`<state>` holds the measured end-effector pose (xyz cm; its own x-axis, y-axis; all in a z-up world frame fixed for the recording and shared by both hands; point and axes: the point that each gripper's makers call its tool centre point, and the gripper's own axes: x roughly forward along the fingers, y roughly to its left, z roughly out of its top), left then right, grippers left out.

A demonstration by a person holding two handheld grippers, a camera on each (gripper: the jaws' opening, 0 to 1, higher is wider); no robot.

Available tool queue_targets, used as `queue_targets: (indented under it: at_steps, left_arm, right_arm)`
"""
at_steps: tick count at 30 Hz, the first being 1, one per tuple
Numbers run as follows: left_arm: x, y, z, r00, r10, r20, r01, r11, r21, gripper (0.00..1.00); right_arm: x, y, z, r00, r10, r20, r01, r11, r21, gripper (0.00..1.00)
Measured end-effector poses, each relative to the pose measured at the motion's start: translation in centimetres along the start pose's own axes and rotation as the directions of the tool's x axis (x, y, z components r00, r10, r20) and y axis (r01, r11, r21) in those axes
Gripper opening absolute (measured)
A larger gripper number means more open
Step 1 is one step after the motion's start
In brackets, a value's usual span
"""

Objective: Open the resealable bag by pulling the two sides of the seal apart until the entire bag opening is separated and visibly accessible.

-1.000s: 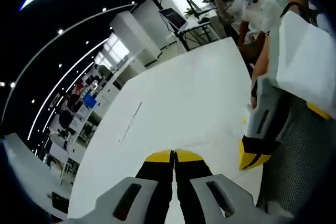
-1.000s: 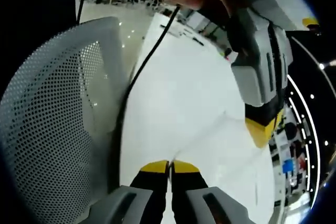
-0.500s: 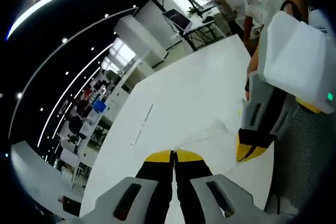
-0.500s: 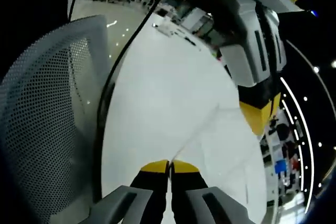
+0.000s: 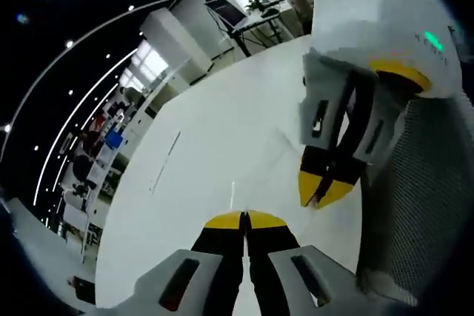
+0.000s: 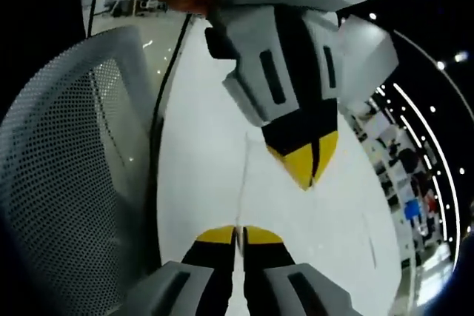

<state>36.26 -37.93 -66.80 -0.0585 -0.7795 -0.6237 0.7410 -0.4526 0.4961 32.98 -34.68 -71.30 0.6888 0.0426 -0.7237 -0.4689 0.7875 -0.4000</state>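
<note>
- In the left gripper view, the left gripper (image 5: pixel 245 220) rises from the bottom edge with its yellow-tipped jaws pressed together, no gap between them.
- A thin clear edge of the resealable bag (image 5: pixel 232 196) stands up just above those tips; the plastic is so transparent that it cannot be told for certain whether the jaws pinch it.
- The right gripper (image 5: pixel 323 190) comes in from the right of that view, tips pointing down and nearly together, just beside the left gripper's tips and above the white table (image 5: pixel 222 131).
- In the right gripper view, the right gripper (image 6: pixel 238 235) also has its yellow tips closed flat against each other.
- A faint line of the clear bag (image 6: pixel 242 183) runs up from those tips toward the left gripper (image 6: pixel 305 172), which hangs from the top of the view, tips down and drawn to a narrow point.
- The bag's body is barely visible against the white table (image 6: pixel 200 175); how far the seal is parted cannot be made out.
- A grey mesh chair back (image 6: pixel 67 183) stands at the left of the right gripper view, with a dark cable (image 6: pixel 159 109) running along the table edge.
- The same mesh chair back (image 5: pixel 429 205) fills the right side of the left gripper view.
- Beyond the table, shelves (image 5: pixel 104 146) and a stand with a laptop (image 5: pixel 229 12) sit in the background.
</note>
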Motion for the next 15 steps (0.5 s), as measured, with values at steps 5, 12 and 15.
queue_targets:
  at_steps: [5,12,15]
  left_arm:
    - [0.6,-1.1,-1.4,0.999,-0.026,-0.034,0.026,1.000,0.009,0.00]
    - [1.2,-1.8,-3.1,0.997,-0.049,-0.057,0.048,0.999,-0.016,0.00]
    - [1.9,-1.5,-3.7,0.996,-0.048,-0.071,0.045,0.998,-0.036,0.00]
  right_arm:
    - [-0.4,0.9,0.0,0.999,0.032,0.017,-0.033,0.996,0.081,0.02]
    - [-2.2,1.1,-0.5,0.999,0.021,0.032,-0.026,0.981,0.192,0.06]
    - [-3.0,0.8,-0.9,0.999,-0.005,0.033,-0.004,0.966,0.257,0.06]
